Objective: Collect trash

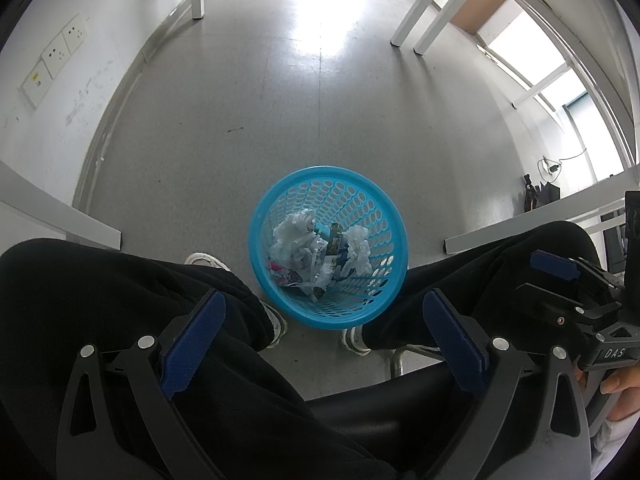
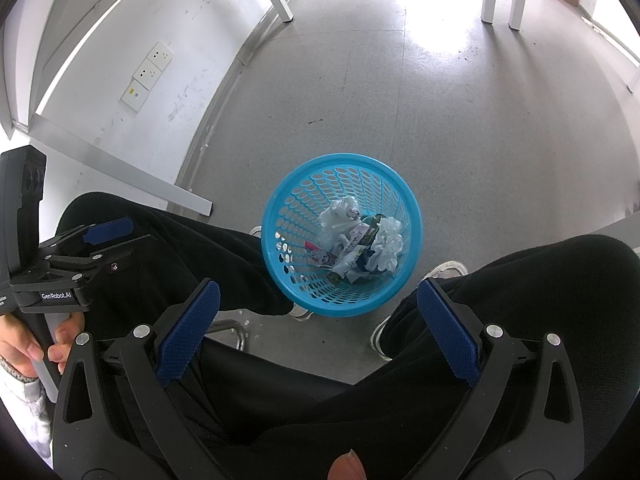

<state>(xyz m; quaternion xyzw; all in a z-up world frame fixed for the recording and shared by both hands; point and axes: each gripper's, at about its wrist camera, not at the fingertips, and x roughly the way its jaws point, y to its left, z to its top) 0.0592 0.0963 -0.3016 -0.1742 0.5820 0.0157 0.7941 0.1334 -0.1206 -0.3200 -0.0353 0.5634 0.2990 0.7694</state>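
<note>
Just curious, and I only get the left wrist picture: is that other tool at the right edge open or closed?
Observer: The right gripper is wide open, with nothing between its fingers.
Visitor: And who holds the one I'm looking through?
Observer: A hand holds the left gripper from below.
Visitor: Any writing on it?
Observer: Yes, its side reads GenRobot.AI.
</note>
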